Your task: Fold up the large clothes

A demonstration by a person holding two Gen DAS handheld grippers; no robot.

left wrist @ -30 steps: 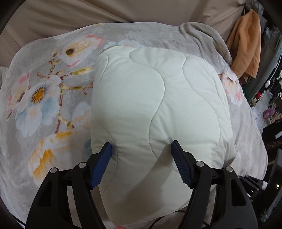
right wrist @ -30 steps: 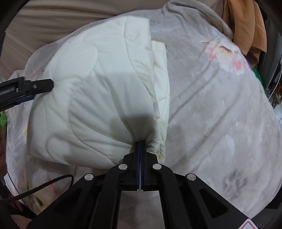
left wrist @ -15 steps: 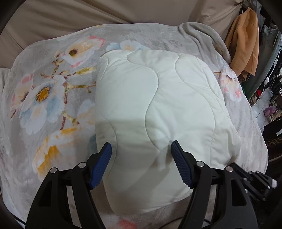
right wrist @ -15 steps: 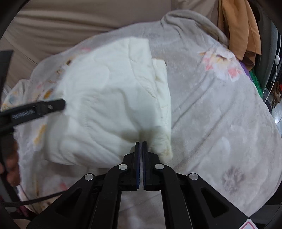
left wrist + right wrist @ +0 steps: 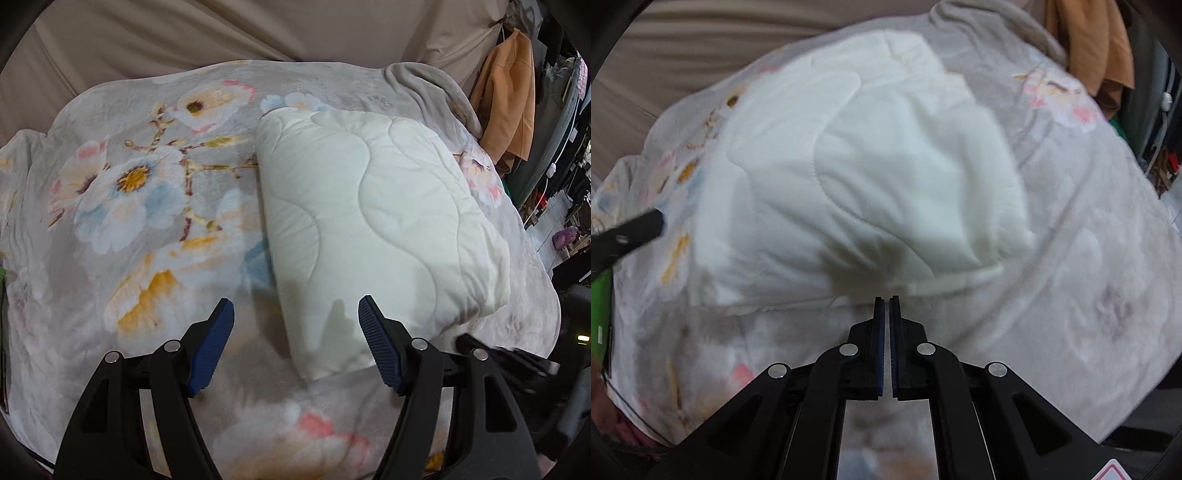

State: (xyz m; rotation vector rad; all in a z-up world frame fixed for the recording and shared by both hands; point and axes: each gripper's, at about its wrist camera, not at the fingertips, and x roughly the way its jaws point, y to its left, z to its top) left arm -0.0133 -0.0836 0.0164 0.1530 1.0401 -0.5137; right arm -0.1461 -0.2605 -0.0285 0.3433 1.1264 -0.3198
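A folded white quilted cover [image 5: 369,221] lies flat on the grey floral blanket [image 5: 129,221] that covers the bed. My left gripper [image 5: 295,306] hovers open over the cover's near left corner, and its blue pads [image 5: 214,343] touch nothing. In the right wrist view the cover [image 5: 857,177] is blurred just beyond my right gripper [image 5: 886,299], whose jaws are shut with nothing between them. The left gripper's finger [image 5: 628,232] shows at that view's left edge. The right gripper [image 5: 509,358] appears blurred at the cover's near right corner.
An orange garment [image 5: 506,96] hangs to the right of the bed. Beige fabric [image 5: 221,33] rises behind the bed. Clutter stands on the floor at the far right [image 5: 565,236]. A green object [image 5: 600,306] sits at the bed's left edge.
The right gripper let go of the cover's bunched near corner and drew back. The left gripper backed off the cover too. The cover settled flat on the blanket.
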